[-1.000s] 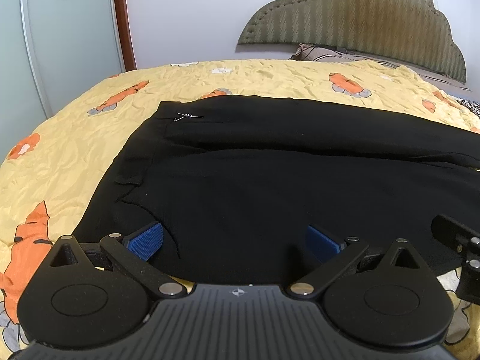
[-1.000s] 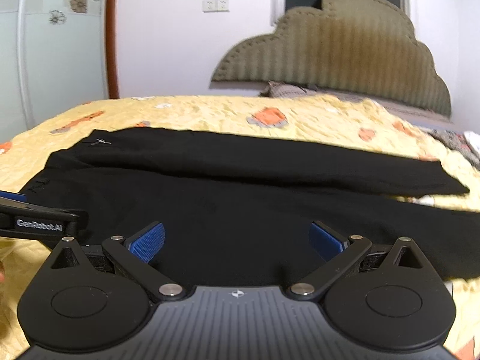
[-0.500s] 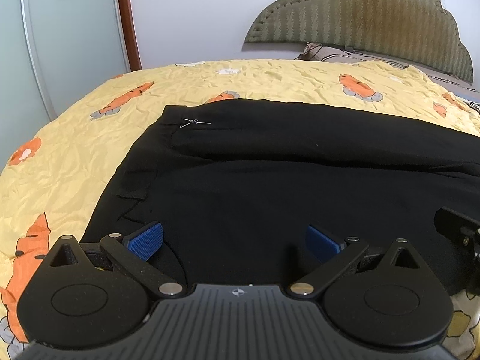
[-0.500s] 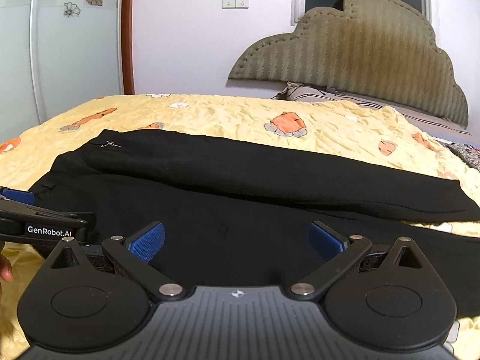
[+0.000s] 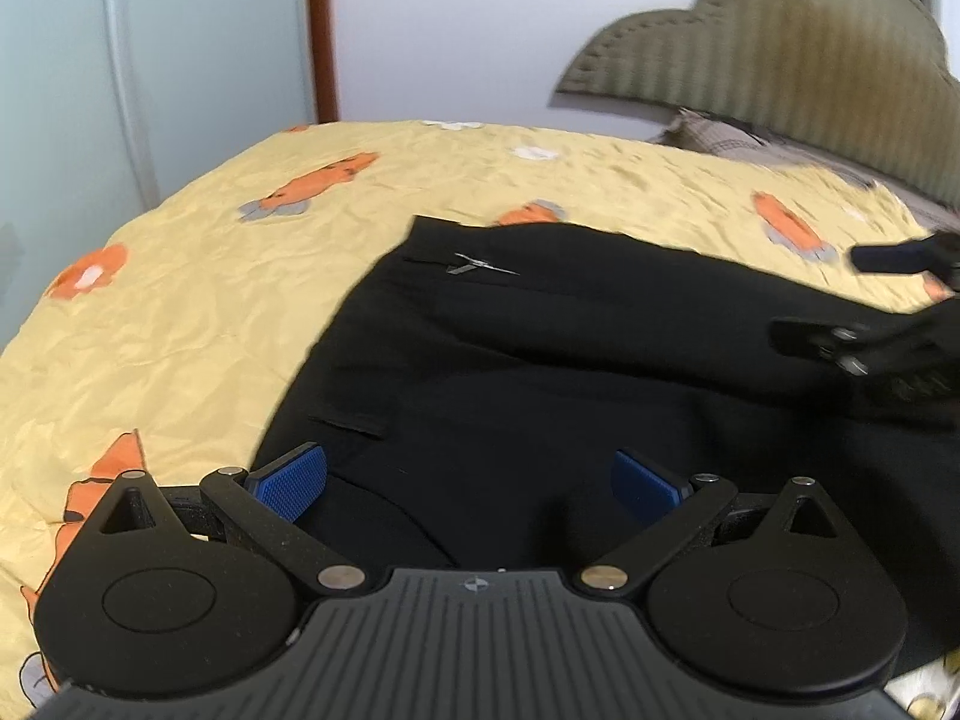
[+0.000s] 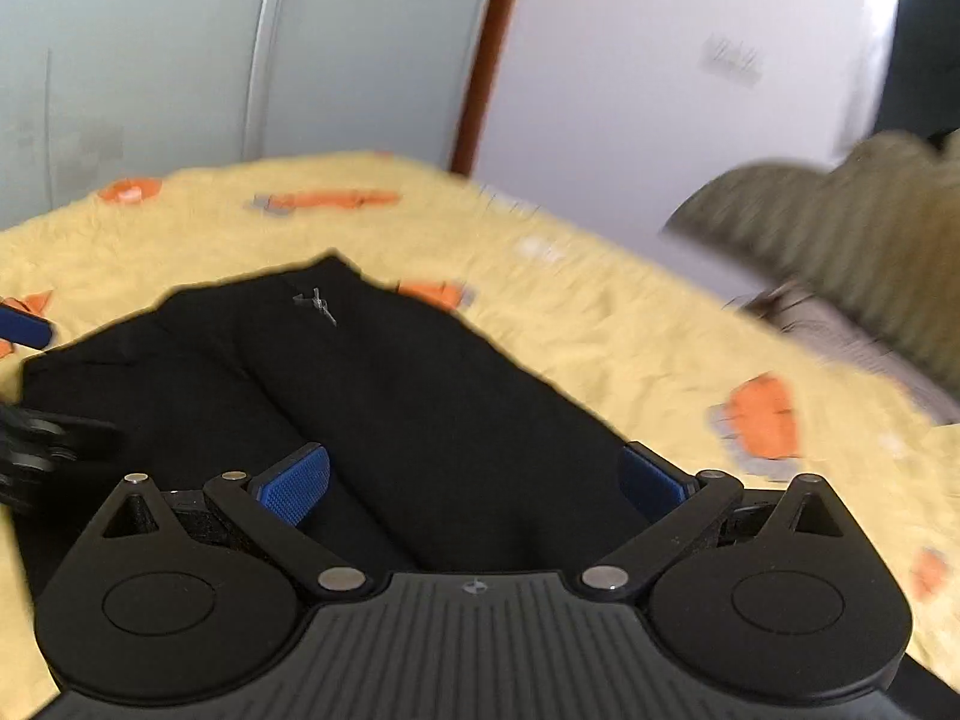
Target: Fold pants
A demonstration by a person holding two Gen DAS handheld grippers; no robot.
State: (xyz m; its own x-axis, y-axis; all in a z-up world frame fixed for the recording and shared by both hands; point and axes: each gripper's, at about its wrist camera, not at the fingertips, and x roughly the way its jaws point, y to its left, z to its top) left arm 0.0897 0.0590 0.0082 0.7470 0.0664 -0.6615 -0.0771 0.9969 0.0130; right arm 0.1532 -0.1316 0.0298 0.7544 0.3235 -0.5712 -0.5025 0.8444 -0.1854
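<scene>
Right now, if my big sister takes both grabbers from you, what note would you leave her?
Left gripper: open, holding nothing, low over the waist end of the black pants.
Right gripper: open, holding nothing, over the pants, angled toward the waist; its view is blurred.
Pants: lying on the yellow bedspread, one leg on top of the other lengthwise.
Done: that lengthwise fold, it seems.
Left: fold them shorter, probably across the legs.

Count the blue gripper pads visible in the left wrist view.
2: left pad and right pad of the left gripper, both over the black pants. The other gripper's pads are blurred.
</scene>
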